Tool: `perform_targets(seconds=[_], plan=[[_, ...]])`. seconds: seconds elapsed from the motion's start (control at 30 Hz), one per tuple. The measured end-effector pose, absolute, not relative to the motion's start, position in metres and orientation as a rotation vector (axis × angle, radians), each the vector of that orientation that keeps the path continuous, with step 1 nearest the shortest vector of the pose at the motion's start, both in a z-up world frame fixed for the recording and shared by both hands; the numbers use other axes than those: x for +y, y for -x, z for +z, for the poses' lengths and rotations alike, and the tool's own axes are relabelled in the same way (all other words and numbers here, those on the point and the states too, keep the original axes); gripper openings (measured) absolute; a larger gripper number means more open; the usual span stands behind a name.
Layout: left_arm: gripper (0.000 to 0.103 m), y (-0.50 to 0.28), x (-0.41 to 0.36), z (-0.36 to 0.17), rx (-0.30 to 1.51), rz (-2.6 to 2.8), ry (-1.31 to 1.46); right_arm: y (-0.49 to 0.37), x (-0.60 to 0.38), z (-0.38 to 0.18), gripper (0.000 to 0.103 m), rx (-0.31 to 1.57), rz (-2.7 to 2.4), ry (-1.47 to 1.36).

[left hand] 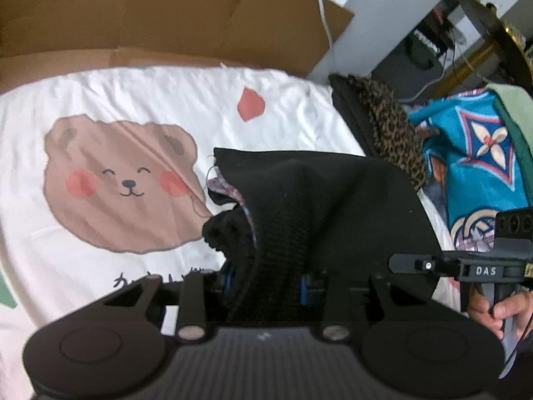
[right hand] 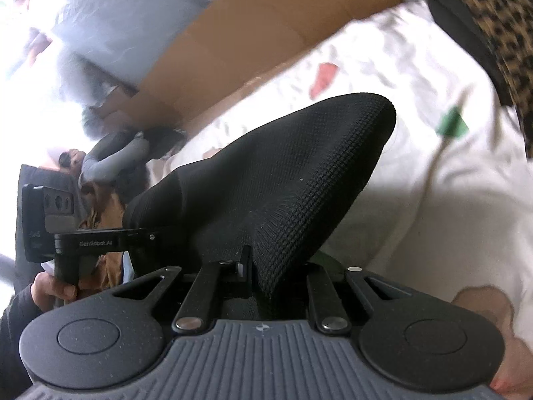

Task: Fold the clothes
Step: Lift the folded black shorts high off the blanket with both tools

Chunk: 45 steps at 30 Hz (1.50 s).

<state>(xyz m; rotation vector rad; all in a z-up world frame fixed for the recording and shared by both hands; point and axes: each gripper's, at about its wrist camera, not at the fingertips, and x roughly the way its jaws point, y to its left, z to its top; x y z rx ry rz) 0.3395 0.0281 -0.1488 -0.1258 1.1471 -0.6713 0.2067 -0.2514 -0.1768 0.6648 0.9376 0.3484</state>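
White bear-print bedsheet (left hand: 140, 93) spreads beyond both pairs of fingers, left gripper (left hand: 266, 281) and right gripper (right hand: 248, 266) each clamped on an edge of the black knit garment (left hand: 333, 206), stretched between them, apparently for folding.

Garment (left hand: 326, 206) hangs at centre over the bedsheet (left hand: 133, 100). Cardboard (left hand: 166, 16) at 12 o'clock behind the sheet. Clothes pile (left hand: 476, 153) at 3 o'clock.

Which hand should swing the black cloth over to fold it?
Probably the right. The right tool pinches a smooth edge of the black knitted cloth, which rises clear above the white bear-print sheet. The left tool grips a bunched, rumpled part.
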Motion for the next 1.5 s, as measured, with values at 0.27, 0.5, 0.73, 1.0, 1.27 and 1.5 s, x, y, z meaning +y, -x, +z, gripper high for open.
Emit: perform_targets(seconds=[0.27,0.5,0.73,1.0,1.27,1.5], plan=[[0.036,-0.319,0.04,-0.088,1.013,-0.647,0.169,-0.209,-0.24,-0.11,0.011,0.879,0.431,-0.517],[0.036,-0.301,0.044,-0.028,0.88,-0.636,0.224,-0.207,-0.234,-0.027,0.011,0.776,0.499,-0.378],[0.036,-0.282,0.034,0.027,0.77,-0.624,0.229,-0.197,-0.235,0.045,0.011,0.675,0.53,-0.275],[0.036,-0.261,0.025,0.075,0.684,-0.604,0.224,-0.185,-0.237,0.103,0.011,0.61,0.522,-0.2],[0.036,-0.24,0.038,0.097,0.621,-0.55,0.264,-0.173,-0.218,0.149,0.011,0.565,0.525,-0.109],[0.036,-0.233,0.056,0.098,0.593,-0.518,0.285,-0.176,-0.19,0.165,0.011,0.577,0.549,-0.048]])
